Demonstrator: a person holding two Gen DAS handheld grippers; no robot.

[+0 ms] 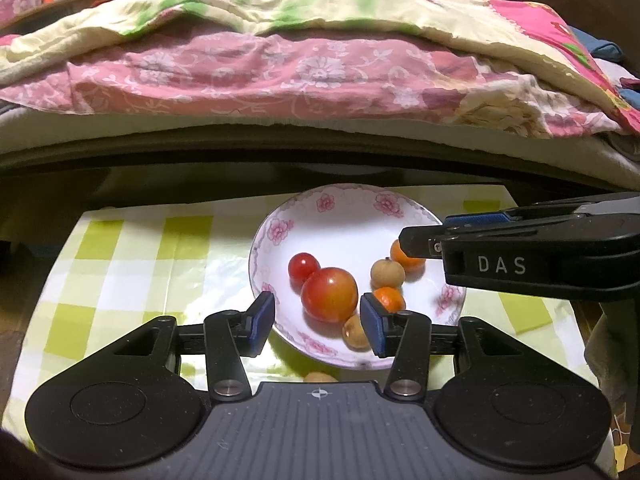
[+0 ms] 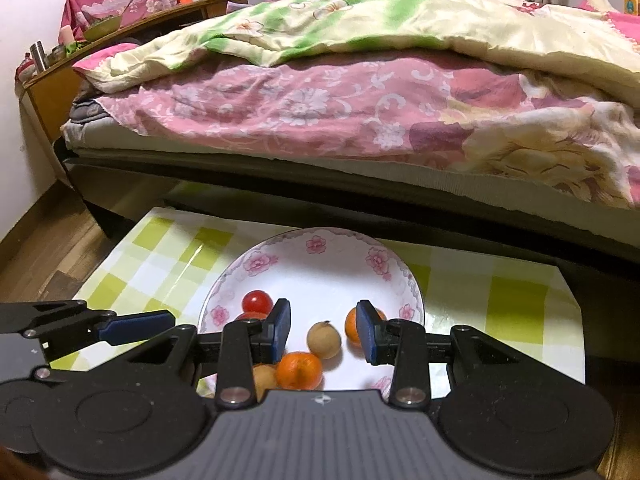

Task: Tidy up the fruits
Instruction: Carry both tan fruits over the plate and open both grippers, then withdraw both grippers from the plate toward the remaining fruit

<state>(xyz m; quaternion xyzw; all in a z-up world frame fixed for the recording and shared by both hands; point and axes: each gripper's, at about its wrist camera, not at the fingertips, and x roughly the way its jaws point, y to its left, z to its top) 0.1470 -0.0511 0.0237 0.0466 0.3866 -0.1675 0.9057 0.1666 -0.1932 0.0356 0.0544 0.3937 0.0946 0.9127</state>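
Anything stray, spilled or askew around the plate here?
One small tan fruit lies on the checked cloth just outside the plate, half hidden by the left gripper. The other fruits sit in the plate; nothing spilled.

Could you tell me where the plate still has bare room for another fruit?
The plate's far half, between its flowered far rim and the small tomato, is bare. The near half is crowded: big tomato, two oranges, brown fruits.

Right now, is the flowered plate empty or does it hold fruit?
It holds fruit. On the plate lie two tomatoes, large and small, two oranges and two brown fruits.
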